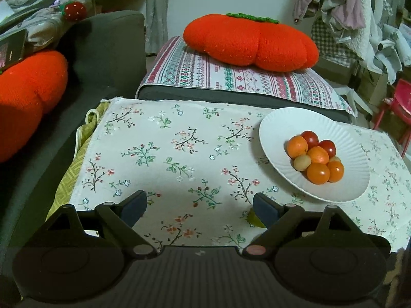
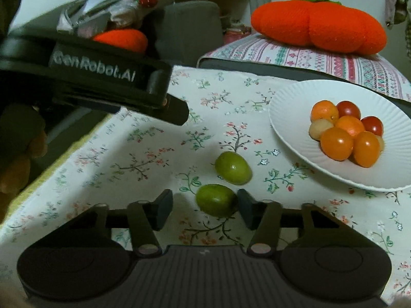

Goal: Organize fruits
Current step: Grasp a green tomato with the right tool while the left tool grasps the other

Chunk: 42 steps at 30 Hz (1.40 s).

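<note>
White plate point(image 2: 290, 118), two green fruits point(image 2: 232, 168), floral cloth point(image 2: 143, 133), orange-red cushion point(image 2: 318, 25).

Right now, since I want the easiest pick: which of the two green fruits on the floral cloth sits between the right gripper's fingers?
The nearer green oval fruit, touching the right-hand finger; the other lies beyond.

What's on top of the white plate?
The white plate holds a pile of small round fruits: orange ones, two dark red ones and a pale yellowish one. Another pale fruit is mostly hidden behind the orange ones.
</note>
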Each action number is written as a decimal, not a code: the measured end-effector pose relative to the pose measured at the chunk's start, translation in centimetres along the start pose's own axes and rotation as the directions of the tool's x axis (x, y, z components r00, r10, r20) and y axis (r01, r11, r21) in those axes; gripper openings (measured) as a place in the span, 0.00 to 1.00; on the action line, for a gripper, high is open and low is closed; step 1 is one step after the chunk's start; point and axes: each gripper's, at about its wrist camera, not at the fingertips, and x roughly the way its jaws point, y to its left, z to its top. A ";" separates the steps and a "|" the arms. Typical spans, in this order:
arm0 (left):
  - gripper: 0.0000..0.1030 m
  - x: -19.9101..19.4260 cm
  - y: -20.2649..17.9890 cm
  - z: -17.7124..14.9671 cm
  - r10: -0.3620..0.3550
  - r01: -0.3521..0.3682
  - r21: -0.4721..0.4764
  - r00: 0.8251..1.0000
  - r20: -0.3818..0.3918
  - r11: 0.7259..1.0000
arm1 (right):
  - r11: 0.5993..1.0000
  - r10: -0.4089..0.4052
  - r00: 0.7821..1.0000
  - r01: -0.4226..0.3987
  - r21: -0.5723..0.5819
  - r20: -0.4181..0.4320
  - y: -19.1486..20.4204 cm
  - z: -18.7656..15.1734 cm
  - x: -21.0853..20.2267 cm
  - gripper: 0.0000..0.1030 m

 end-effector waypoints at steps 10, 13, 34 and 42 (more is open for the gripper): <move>0.69 1.2 -1.0 -0.4 -0.056 0.056 0.038 0.998 -0.007 0.998 | 0.998 -0.053 0.998 0.055 0.033 -0.044 -2.0 1.0 -2.9 0.30; 0.66 1.8 -1.8 -0.7 -0.078 0.079 0.060 0.997 -0.018 0.995 | 0.996 -0.066 0.996 0.070 0.058 -0.062 -3.0 1.0 -4.3 0.30; 0.13 4.8 -6.4 -2.7 -0.092 0.099 0.218 0.995 -0.041 0.971 | 0.968 -0.137 0.987 0.150 0.199 -0.077 -8.3 1.1 -6.9 0.30; 0.13 3.2 -6.2 -1.6 -0.123 0.119 0.181 0.992 0.014 0.976 | 0.974 -0.113 0.993 0.118 0.194 -0.033 -8.3 1.6 -7.5 0.30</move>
